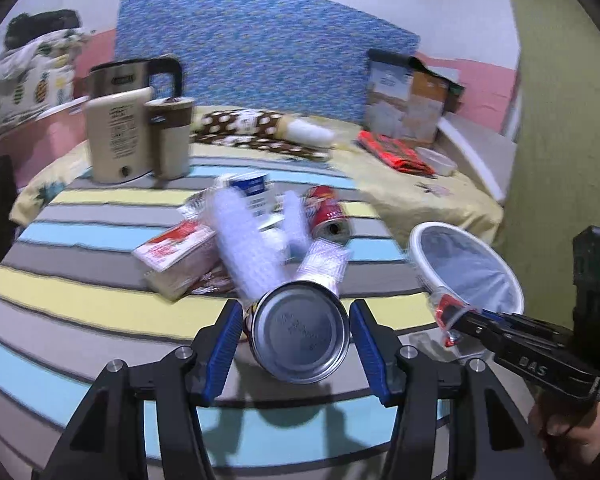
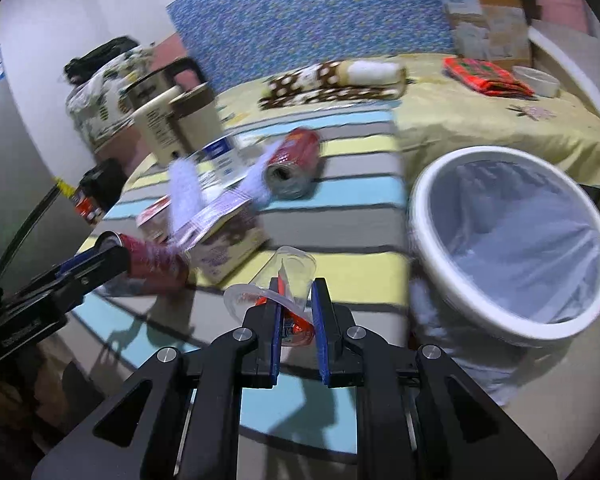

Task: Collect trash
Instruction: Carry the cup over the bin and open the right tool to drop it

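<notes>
My left gripper (image 1: 296, 336) is shut on a can (image 1: 300, 332), silver base toward the camera, with white netting (image 1: 244, 240) trailing from it; it also shows in the right wrist view (image 2: 148, 262). My right gripper (image 2: 296, 304) is shut on a crumpled clear plastic cup (image 2: 288, 276) with a red wrapper, held above the striped cloth beside the white bin (image 2: 512, 248). The bin (image 1: 464, 268) is lined with a clear bag. On the table lie a second red can (image 1: 328, 216), a red-and-white carton (image 1: 176, 252) and a blue-and-white carton (image 1: 252, 192).
A beige kettle (image 1: 120, 140) and a cup stand at the back left. A polka-dot cloth roll (image 1: 260, 128), a red packet (image 1: 396, 152), a small white dish (image 1: 436, 160) and boxes (image 1: 408, 100) sit at the back. The table drops off behind the bin.
</notes>
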The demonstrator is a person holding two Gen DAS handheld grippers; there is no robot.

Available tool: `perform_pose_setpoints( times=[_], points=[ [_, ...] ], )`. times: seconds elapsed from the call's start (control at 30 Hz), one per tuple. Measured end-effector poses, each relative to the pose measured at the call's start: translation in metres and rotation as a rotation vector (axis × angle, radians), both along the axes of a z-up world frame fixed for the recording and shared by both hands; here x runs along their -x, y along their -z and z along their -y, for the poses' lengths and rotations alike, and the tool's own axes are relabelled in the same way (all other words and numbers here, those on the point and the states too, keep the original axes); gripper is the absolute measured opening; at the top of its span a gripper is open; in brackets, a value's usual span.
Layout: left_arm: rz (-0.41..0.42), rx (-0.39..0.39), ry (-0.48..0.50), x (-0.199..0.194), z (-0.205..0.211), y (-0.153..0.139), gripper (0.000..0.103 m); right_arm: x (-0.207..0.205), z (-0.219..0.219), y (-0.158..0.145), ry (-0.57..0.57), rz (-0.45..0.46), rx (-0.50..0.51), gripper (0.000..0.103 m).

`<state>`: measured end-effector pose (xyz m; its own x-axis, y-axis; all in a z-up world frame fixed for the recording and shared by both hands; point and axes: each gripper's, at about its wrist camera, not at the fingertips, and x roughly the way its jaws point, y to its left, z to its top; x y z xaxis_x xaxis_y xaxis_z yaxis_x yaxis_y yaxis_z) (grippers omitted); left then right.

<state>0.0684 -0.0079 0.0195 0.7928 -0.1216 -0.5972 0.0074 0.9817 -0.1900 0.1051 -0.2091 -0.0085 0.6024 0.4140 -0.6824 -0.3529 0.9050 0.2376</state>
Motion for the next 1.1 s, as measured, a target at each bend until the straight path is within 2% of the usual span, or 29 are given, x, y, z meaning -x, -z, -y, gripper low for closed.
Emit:
perform_pose_setpoints(
  times=[0.1, 0.13, 0.17, 0.23, 0.4, 0.5, 0.67, 0.73, 0.83, 0.97, 1.1],
  points=[
    [0.018, 0.009, 0.063, -0.011, 0.02, -0.008, 0.054, -0.005, 0.019, -0.002, 0.055, 0.011, 0.006, 0.016],
    [0.024, 0.01, 0.085, -0.015, 0.029, -0.01, 0.016, -0.007, 0.027, -0.002, 0.081, 0.015, 0.011, 0.016],
    [0.014, 0.009, 0.121, -0.022, 0.037, -0.012, 0.002, -0.008, 0.034, -0.002, 0.1, 0.016, 0.015, 0.016],
    [0.013, 0.01, 0.143, -0.029, 0.05, -0.014, 0.003, -0.012, 0.047, -0.002, 0.14, 0.017, 0.015, 0.016],
    [0.03, -0.054, 0.171, -0.047, 0.077, -0.01, 0.002, -0.014, 0.065, 0.0, 0.194, 0.019, 0.02, 0.016],
    [-0.02, -0.028, 0.167, -0.054, 0.072, 0.003, 0.002, -0.013, 0.065, 0.003, 0.194, 0.015, 0.008, 0.016],
    [-0.032, -0.023, 0.174, -0.047, 0.073, 0.008, 0.005, -0.014, 0.065, 0.008, 0.173, 0.0, -0.022, 0.016],
    [-0.028, -0.022, 0.192, -0.041, 0.074, 0.01, 0.027, -0.014, 0.065, 0.008, 0.167, -0.002, -0.031, 0.016],
    [-0.03, -0.023, 0.195, -0.034, 0.071, 0.012, 0.044, -0.013, 0.065, 0.008, 0.159, -0.001, -0.034, 0.016],
    [-0.035, -0.03, 0.189, -0.026, 0.063, 0.015, 0.05, -0.014, 0.067, 0.007, 0.168, 0.009, -0.009, 0.017],
    [-0.045, -0.026, 0.198, -0.018, 0.061, 0.019, 0.053, -0.021, 0.076, 0.007, 0.232, 0.02, 0.039, 0.018]
  ],
)
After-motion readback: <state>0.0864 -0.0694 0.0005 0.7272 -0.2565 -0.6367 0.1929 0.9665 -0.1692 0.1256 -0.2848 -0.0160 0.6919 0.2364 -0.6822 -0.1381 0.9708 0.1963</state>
